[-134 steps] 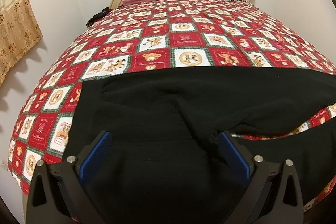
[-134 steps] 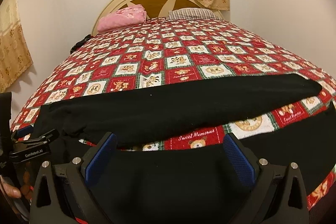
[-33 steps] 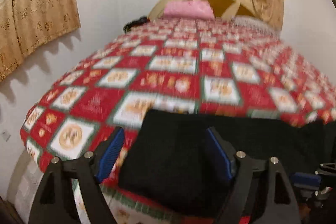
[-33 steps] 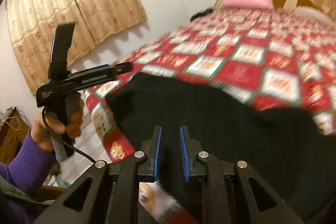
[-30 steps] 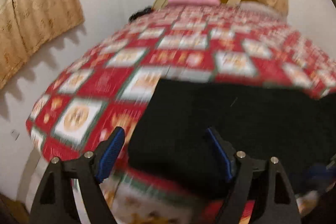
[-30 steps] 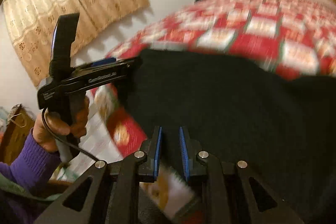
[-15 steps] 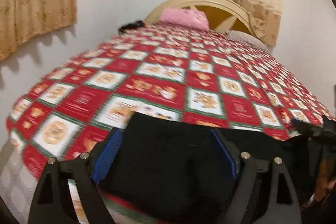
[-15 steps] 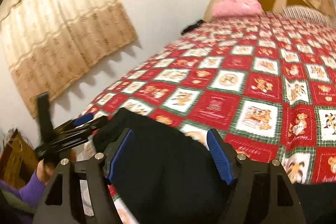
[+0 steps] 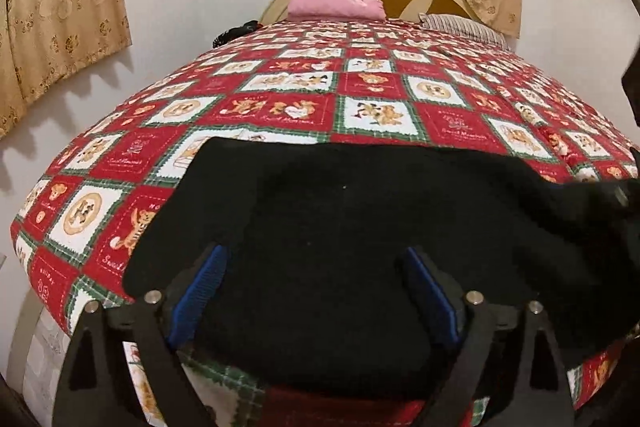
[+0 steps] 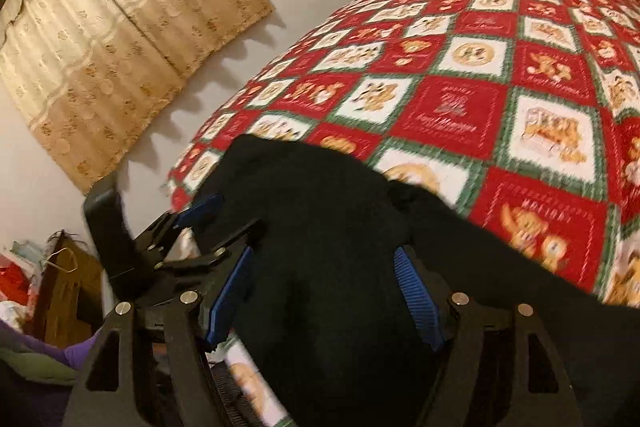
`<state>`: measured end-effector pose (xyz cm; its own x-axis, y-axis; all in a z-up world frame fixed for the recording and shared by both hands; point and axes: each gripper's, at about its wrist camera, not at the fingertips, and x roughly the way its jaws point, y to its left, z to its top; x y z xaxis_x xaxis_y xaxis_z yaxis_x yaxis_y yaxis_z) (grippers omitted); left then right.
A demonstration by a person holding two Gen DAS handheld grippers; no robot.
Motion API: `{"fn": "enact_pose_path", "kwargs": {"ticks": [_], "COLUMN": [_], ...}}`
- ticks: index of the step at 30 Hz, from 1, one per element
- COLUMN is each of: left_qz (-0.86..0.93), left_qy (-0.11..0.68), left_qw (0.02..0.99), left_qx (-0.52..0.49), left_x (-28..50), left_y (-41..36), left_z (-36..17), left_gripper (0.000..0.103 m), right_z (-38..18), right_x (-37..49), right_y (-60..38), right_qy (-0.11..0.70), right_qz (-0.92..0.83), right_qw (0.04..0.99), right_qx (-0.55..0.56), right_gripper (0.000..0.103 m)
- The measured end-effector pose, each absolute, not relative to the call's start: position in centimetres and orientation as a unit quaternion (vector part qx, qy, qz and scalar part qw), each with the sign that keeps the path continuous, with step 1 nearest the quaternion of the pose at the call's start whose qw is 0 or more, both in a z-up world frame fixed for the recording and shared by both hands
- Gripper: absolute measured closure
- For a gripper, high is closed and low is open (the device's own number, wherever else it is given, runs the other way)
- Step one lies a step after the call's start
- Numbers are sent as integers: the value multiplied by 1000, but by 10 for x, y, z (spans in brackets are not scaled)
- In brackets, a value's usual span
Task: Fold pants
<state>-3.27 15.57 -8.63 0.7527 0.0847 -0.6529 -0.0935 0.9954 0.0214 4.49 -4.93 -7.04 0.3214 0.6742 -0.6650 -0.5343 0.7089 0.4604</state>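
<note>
**Pants at the bed's near corner**

The black pants (image 9: pixel 340 227) lie along the near edge of the quilt (image 9: pixel 376 87), their end close to the left corner; open quilt runs up to the pillow (image 9: pixel 336 3). Our right view alone shows the curtain (image 10: pixel 120 39) and the left gripper (image 10: pixel 200 227) beside the pants. Both the left gripper (image 9: pixel 316 291) and right gripper (image 10: pixel 324 291) hover low over the cloth, fingers spread, holding nothing.

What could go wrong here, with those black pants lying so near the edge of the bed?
The black pants lie at the quilt's near edge, so a tug might slide them off. Both the left gripper and right gripper are open and crowd the same end, so they might bump or grab uneven layers.
</note>
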Motion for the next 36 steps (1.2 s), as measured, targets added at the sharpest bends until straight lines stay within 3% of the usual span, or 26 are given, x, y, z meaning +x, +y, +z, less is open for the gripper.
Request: {"fn": "enact_pose_path", "kwargs": {"ticks": [4, 9, 21, 30, 36], "left_qz": [52, 51, 57, 56, 58], "left_qy": [346, 342, 339, 333, 329], "left_qw": [937, 938, 939, 941, 942], "left_qx": [-6, -6, -4, 0, -2], "left_x": [-32, -33, -33, -35, -35], "left_y": [154, 153, 150, 149, 149], "left_z": [-89, -91, -93, -94, -94], "left_gripper": [9, 8, 5, 5, 4], "right_z": [-84, -75, -84, -78, -48], "right_x": [69, 63, 87, 116, 88], "right_y": [-52, -35, -21, -121, -117], "right_qy": [470, 472, 479, 409, 403], "right_qz": [356, 394, 395, 284, 291], "right_qw": [793, 780, 762, 803, 829], "right_qx": [150, 118, 182, 328, 256], "right_gripper": [29, 27, 25, 26, 26]}}
